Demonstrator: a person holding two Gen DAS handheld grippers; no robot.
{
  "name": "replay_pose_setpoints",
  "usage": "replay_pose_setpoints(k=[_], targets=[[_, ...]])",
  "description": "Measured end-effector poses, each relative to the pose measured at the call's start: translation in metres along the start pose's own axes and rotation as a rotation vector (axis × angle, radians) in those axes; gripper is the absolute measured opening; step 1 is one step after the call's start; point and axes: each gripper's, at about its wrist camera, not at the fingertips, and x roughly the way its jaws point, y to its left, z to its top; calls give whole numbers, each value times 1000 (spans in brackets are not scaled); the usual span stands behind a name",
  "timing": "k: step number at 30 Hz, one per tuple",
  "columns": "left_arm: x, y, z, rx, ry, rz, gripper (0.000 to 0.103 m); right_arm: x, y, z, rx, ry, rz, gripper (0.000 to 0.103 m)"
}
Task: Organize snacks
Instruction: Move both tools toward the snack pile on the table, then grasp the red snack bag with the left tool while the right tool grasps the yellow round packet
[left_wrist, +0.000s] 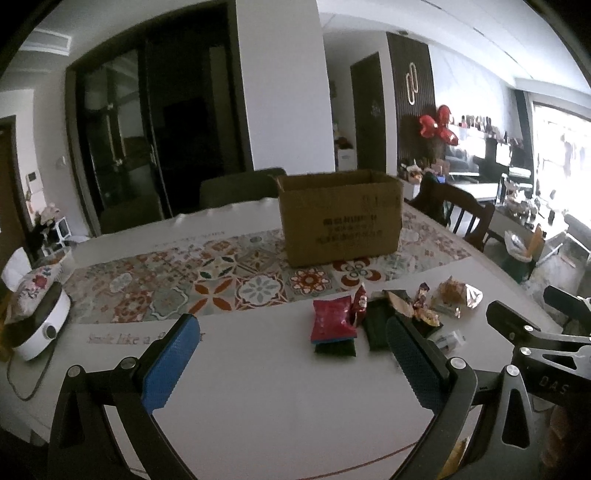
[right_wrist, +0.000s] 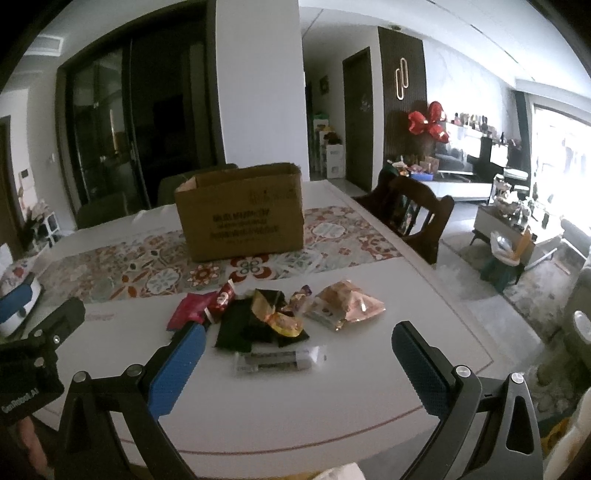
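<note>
Fingers on my left gripper (left_wrist: 291, 354) stand spread wide with nothing between the blue pads, hovering above the white counter (left_wrist: 258, 398) at the lower centre of the left wrist frame. Fingers on my right gripper (right_wrist: 295, 354) are likewise spread and empty, low in the right wrist frame. The snacks lie in a loose heap at mid-frame, just beyond both pairs of tips: a red bag (left_wrist: 332, 319) resting on a dark packet, a small red packet (right_wrist: 221, 298) beside it, a black packet (right_wrist: 236, 328), a yellow wrapper (right_wrist: 286, 324) on top of the black one, a pale orange bag (right_wrist: 345, 304) to the right, and a clear-wrapped dark bar (right_wrist: 279, 360) nearest the right gripper. An open cardboard box (left_wrist: 341, 218) stands upright behind the heap, on the patterned runner (left_wrist: 184, 284), well apart from the snacks.
</note>
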Motion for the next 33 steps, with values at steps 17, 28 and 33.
replay_pose_setpoints(k=[17,28,33], targets=[[102,-3,-8,55,252,-34,90,84,5,2,16,130,27,90],[155,-2,-22,38,362,-70,86,126,6,-3,35,207,19,83],[173,-3,-28,32,403,-95,82,138,10,-5,35,231,11,80]])
